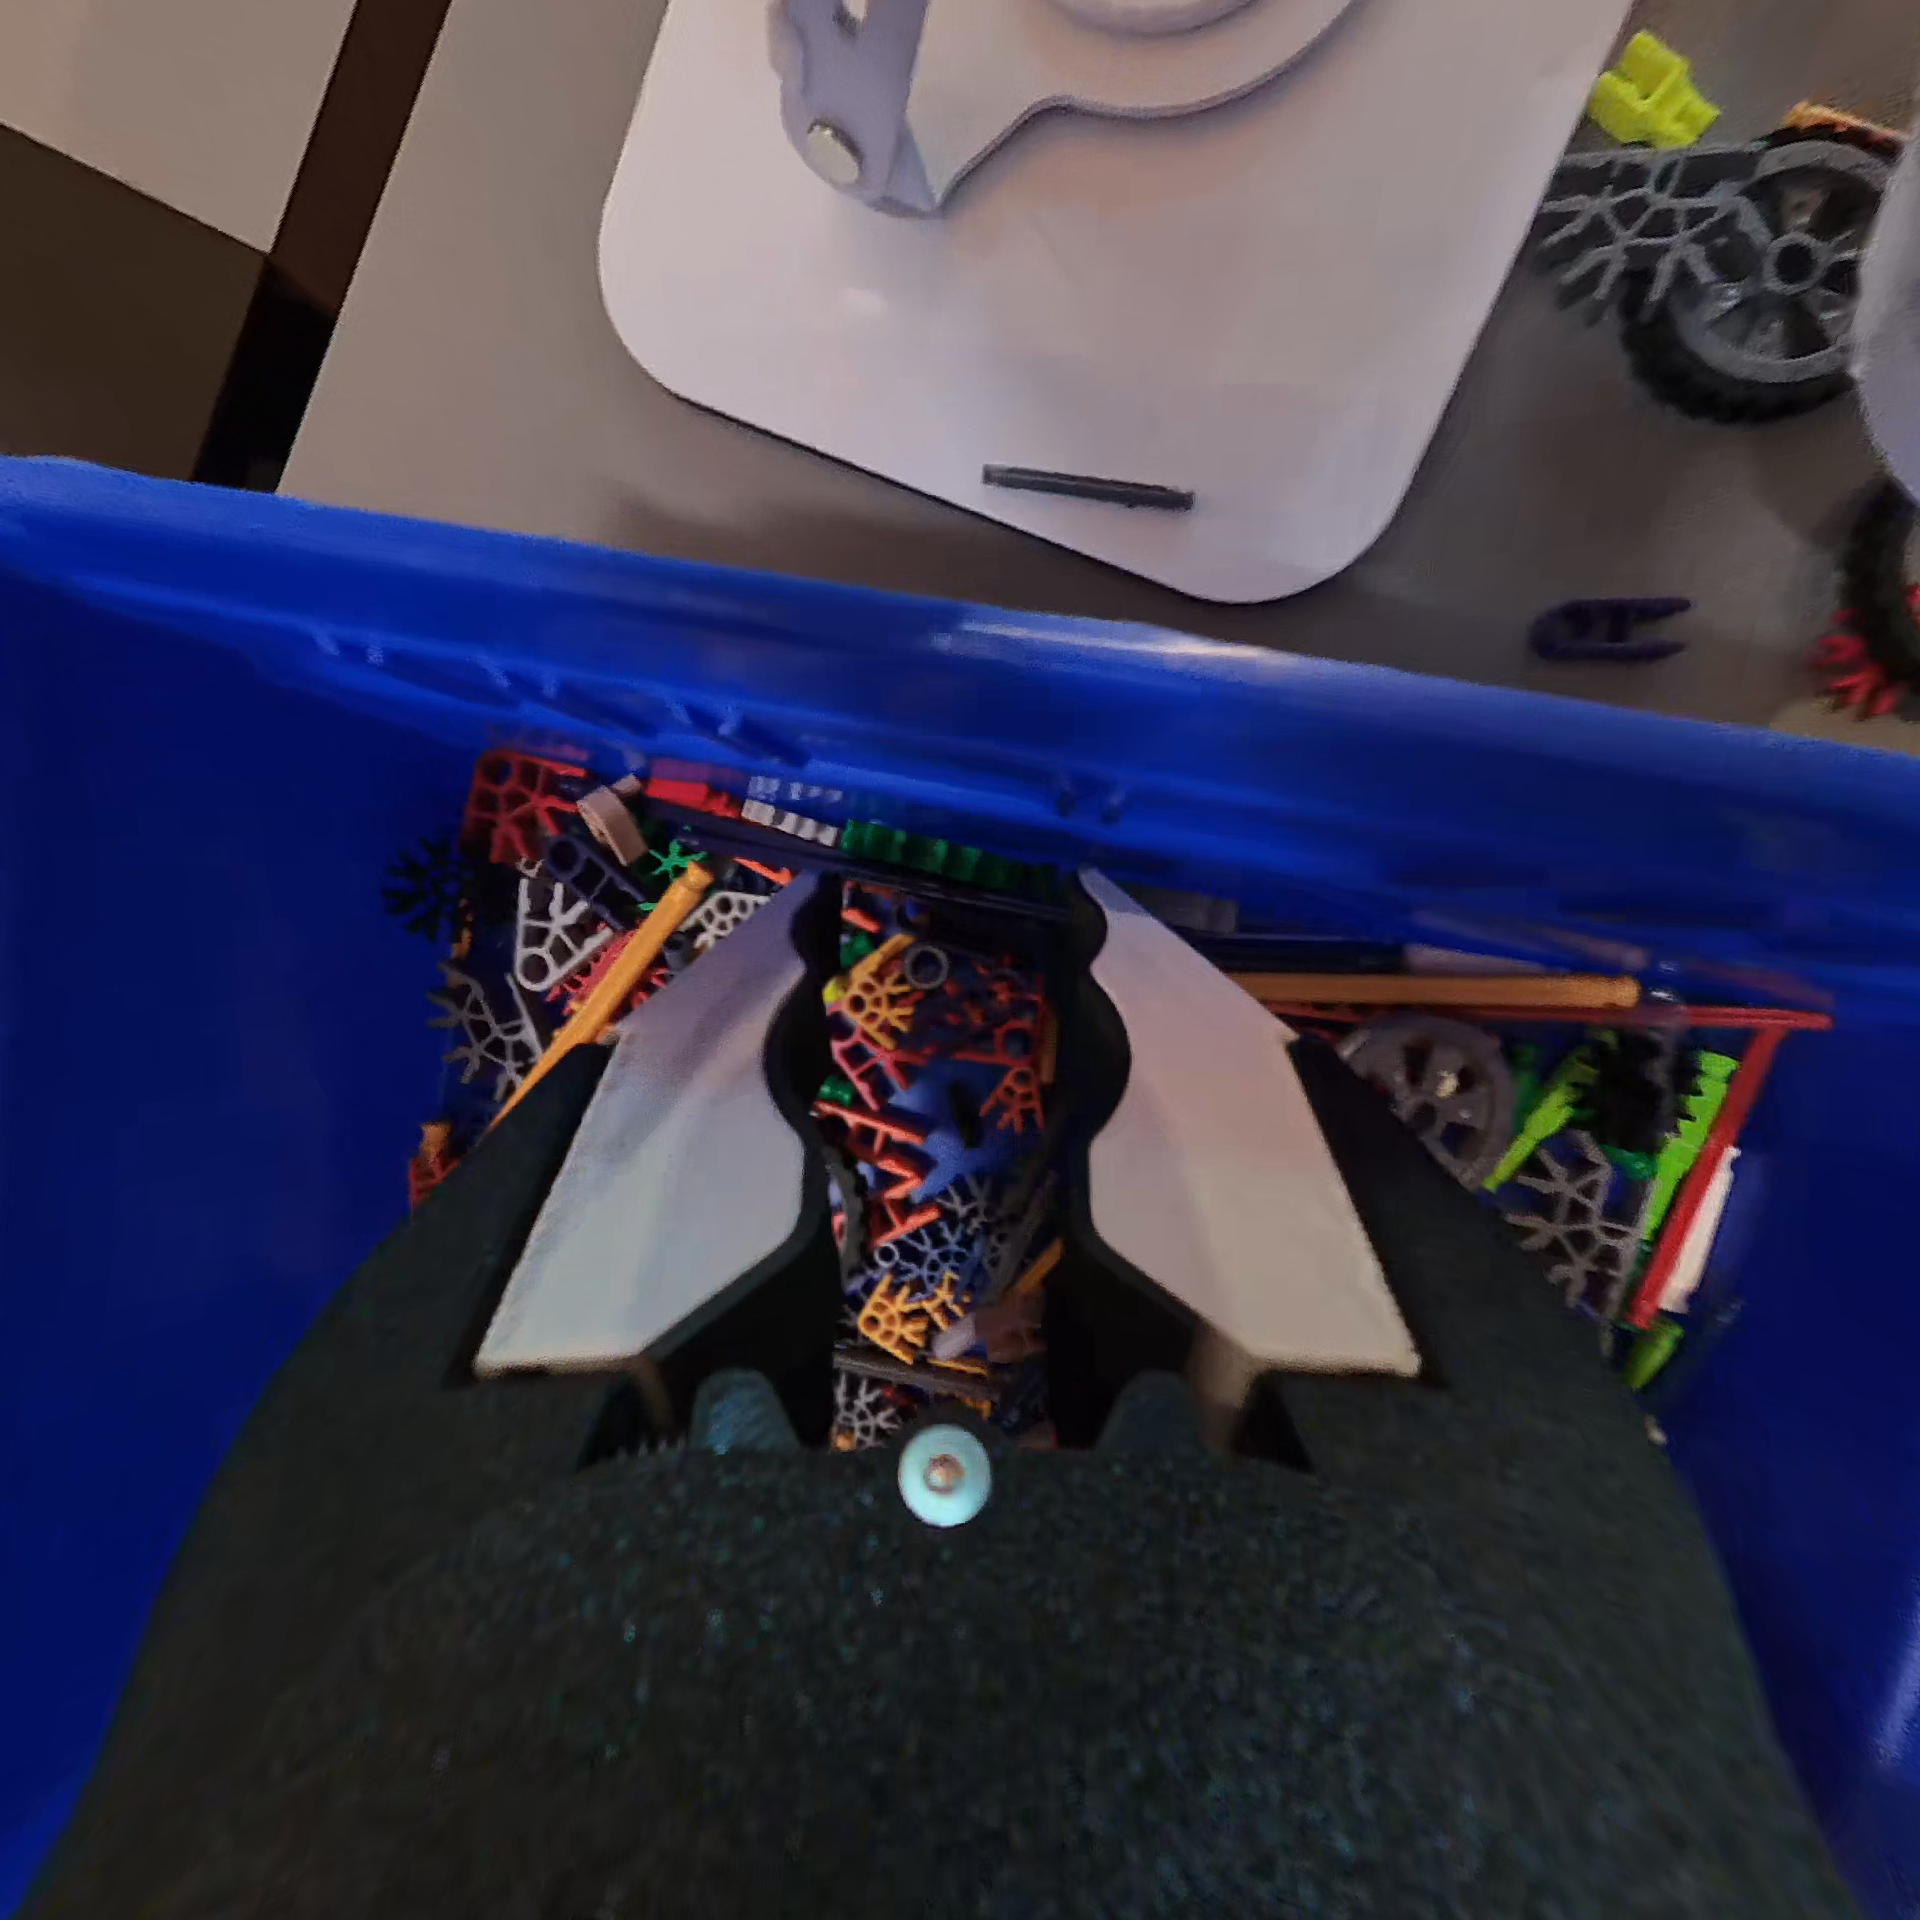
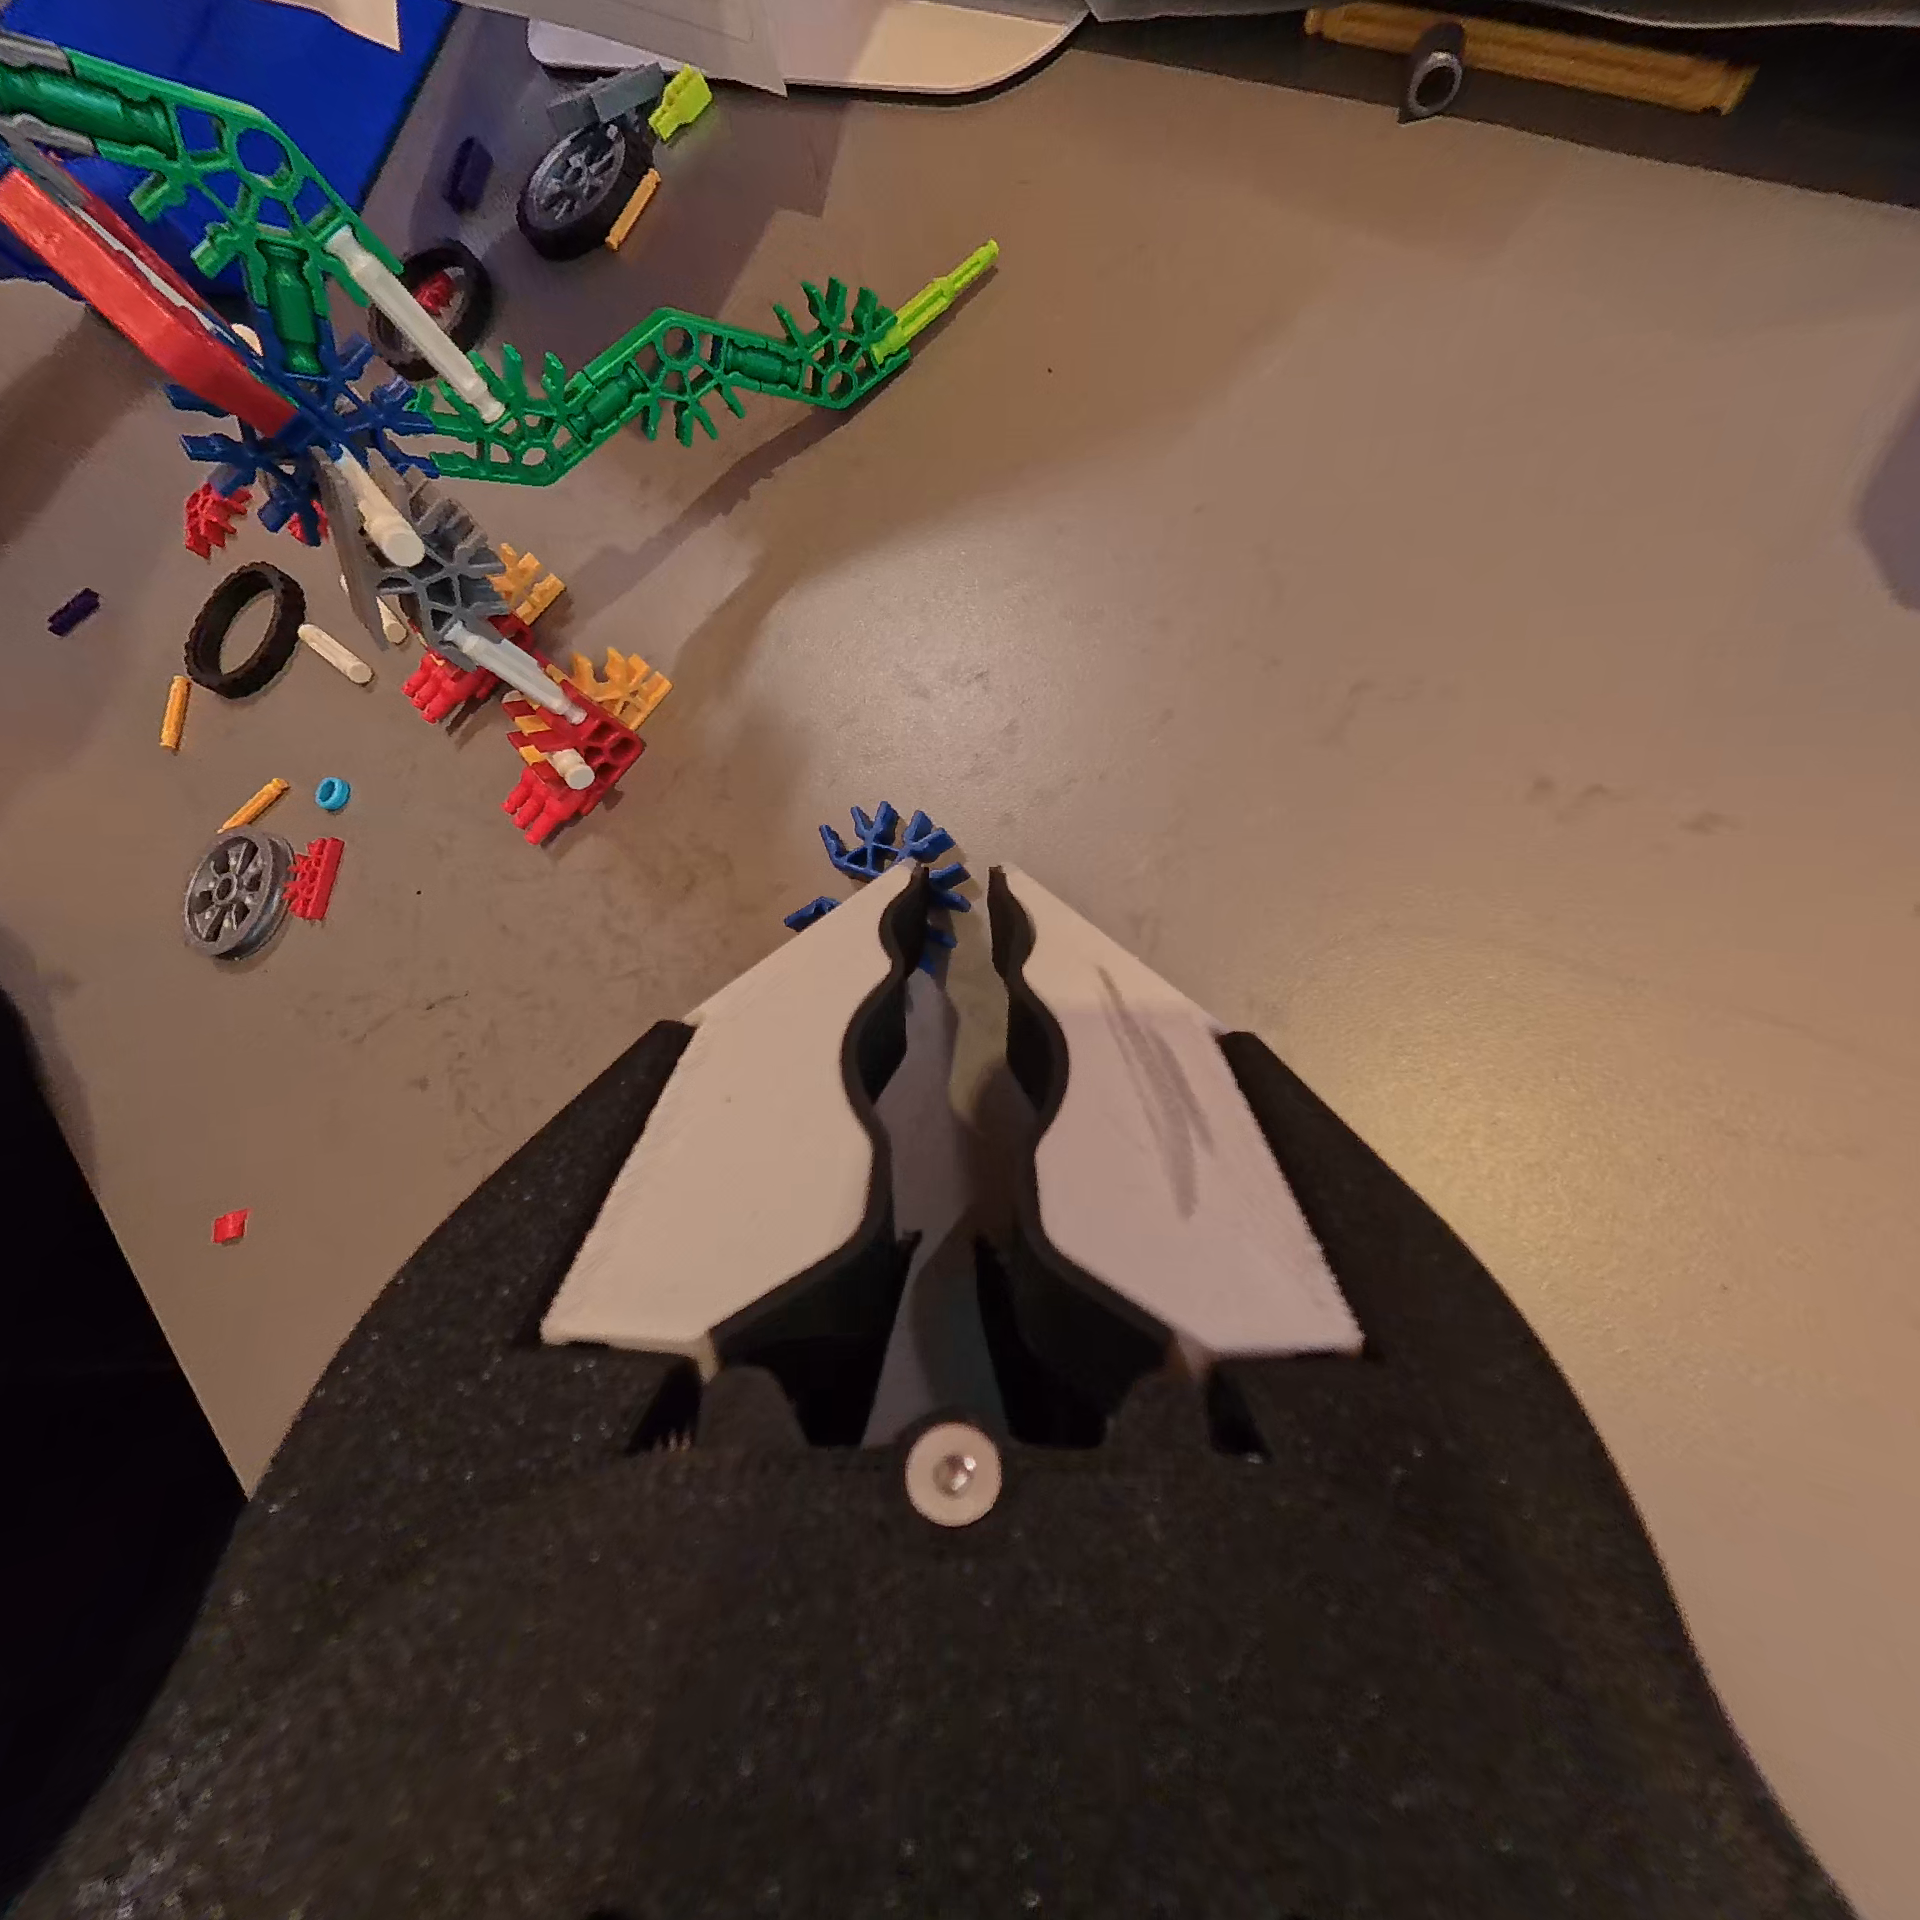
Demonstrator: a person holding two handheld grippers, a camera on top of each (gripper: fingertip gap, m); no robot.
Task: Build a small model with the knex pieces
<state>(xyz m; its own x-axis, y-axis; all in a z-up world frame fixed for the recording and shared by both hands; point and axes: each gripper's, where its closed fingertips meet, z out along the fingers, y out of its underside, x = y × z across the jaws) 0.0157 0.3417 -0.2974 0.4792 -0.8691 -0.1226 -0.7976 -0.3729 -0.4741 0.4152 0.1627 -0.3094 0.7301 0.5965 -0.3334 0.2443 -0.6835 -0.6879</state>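
The left gripper (image 1: 940, 914) hangs spread over a blurred heap of coloured construction pieces (image 1: 935, 1122) inside the blue bin (image 1: 1039, 707), touching none that can be made out. The right gripper (image 2: 956, 883) is nearly pressed together at a blue snowflake connector (image 2: 883, 847) on the tan surface (image 2: 1351, 727); its fingers hide most of the connector, so a firm pinch cannot be confirmed. Left of it stand a green-and-red built model (image 2: 623, 384) and a loose grey wheel (image 2: 237, 894).

Bin (image 1: 312, 935): blue; parts (image 1: 935, 1091) inside mixed orange, red, blue, grey, green. Pad (image 1: 1039, 312): white. Worktop (image 2: 1351, 623): tan. Connector (image 2: 878, 844) at right tool (image 2: 956, 883): blue. Chain (image 2: 665, 384): green, lime tip. Block (image 2: 571, 738): red with yellow stripes. Tyre (image 2: 244, 629): black. Tool fingers (image 2: 769, 1122): white, black edging.
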